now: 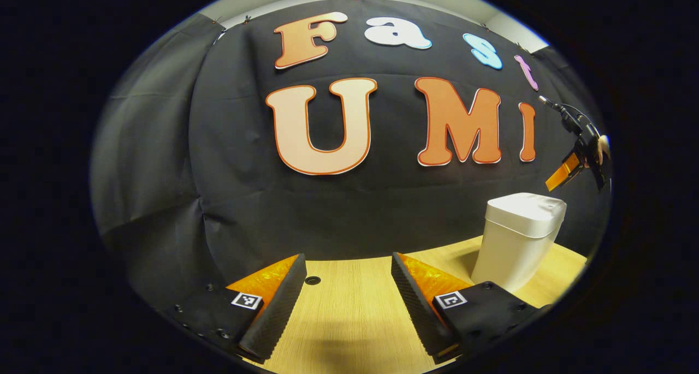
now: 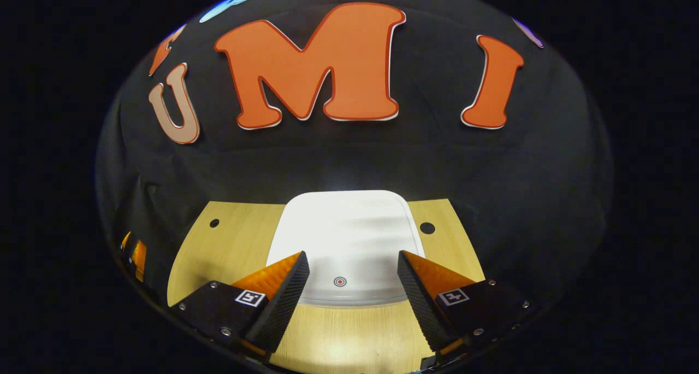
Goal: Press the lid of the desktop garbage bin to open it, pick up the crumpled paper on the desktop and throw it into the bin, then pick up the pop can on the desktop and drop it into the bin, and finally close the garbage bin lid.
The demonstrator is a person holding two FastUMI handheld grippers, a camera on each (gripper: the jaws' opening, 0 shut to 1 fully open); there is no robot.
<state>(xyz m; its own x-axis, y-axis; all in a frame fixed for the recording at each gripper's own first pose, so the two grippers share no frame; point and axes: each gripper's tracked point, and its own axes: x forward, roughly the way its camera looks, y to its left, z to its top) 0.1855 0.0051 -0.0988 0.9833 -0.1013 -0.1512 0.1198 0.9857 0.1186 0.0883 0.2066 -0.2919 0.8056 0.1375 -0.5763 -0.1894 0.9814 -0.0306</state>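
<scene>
Bin lid seemingly shut.

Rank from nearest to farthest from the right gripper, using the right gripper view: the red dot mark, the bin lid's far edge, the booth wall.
1. Red dot mark, between the right gripper's fingers.
2. Bin lid's far edge, straight ahead.
3. Booth wall, behind the table.

Both views share the bin; right looks down closer.

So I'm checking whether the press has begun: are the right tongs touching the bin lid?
Apart. The left gripper view shows the right tongs hanging above the bin lid, with dark wall visible between them.
</scene>
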